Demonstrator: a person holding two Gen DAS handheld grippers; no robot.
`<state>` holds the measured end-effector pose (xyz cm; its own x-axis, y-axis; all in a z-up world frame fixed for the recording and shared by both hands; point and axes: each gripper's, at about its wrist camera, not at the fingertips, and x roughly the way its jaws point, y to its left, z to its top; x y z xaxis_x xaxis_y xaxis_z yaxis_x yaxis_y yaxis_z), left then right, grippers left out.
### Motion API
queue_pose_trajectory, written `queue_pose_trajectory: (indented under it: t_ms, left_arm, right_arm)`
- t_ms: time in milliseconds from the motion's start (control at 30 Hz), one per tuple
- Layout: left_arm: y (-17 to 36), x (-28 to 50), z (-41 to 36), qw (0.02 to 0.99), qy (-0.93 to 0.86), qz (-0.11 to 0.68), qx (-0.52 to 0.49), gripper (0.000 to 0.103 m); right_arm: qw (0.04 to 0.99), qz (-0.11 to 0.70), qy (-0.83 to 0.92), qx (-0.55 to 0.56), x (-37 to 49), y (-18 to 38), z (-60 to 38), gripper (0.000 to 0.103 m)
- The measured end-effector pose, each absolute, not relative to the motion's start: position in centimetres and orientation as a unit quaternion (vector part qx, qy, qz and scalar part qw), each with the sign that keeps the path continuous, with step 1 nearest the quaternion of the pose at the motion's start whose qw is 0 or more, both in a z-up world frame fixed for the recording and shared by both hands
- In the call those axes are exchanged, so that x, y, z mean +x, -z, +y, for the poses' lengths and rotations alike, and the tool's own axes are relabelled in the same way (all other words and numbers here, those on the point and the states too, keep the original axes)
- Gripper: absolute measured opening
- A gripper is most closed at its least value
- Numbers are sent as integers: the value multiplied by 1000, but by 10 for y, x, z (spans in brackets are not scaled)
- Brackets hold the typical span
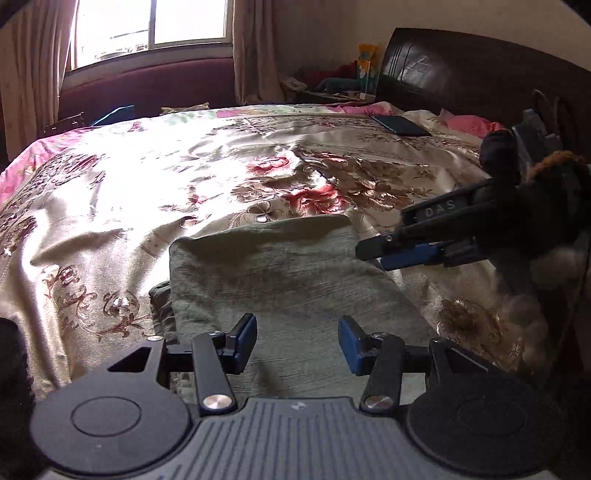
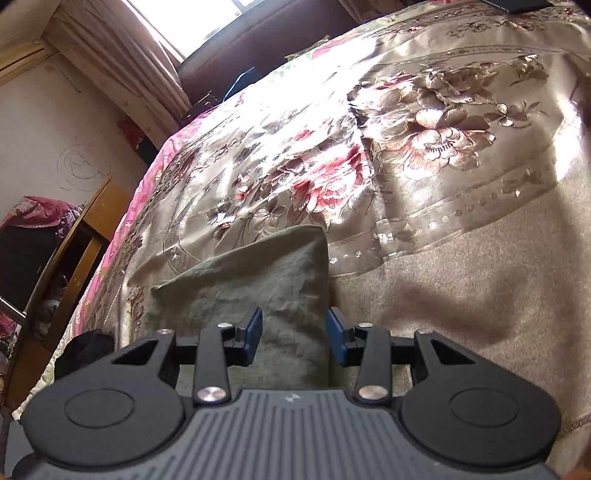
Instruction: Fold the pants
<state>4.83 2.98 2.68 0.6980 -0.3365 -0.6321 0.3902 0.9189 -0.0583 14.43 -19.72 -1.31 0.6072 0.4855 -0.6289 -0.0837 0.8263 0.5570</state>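
Note:
Grey-green pants (image 1: 280, 273) lie folded into a compact rectangle on the floral bedspread (image 1: 184, 177). My left gripper (image 1: 297, 343) is open and empty, hovering over the near end of the folded pants. My right gripper (image 1: 373, 254) comes in from the right, level with the pants' right edge. In the right wrist view the right gripper (image 2: 294, 339) is open and empty, with its fingers above the right edge of the pants (image 2: 255, 284). Both grippers have blue pads.
The shiny floral bedspread (image 2: 443, 147) covers the whole bed. A dark phone (image 1: 400, 125) lies near the headboard (image 1: 480, 70). A window with curtains (image 1: 147, 26) is beyond the bed. Wooden furniture (image 2: 85, 236) stands left of the bed.

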Motion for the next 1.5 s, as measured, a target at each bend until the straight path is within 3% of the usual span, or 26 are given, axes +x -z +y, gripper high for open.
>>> queue_pose_trajectory:
  t_ms: [200,367,533,700,967,1500]
  left_arm:
    - [-3,54,17,905,204,366,75,64]
    - [-1,55,19,903,203,373,69,65]
    - [-1,53,19,904,193,378,62,66]
    - [-3,51,21,907,181,377,57,66]
    - [-3,49,24,909,174,376,50,66]
    - [-13,43,41,921,151,359,23,66]
  right_arm:
    - [860,414,-160,252,187,29,-180,37]
    - [863,412,-143,256,209,31,-175,19]
    - [871,407,-136,239,207,19,-173,23]
    - [883,393,-152,208,156,-2,-182,31]
    - [870,438,-161,158,74,13,-171,33]
    - [875,421,-141,196,32,8,-184,38]
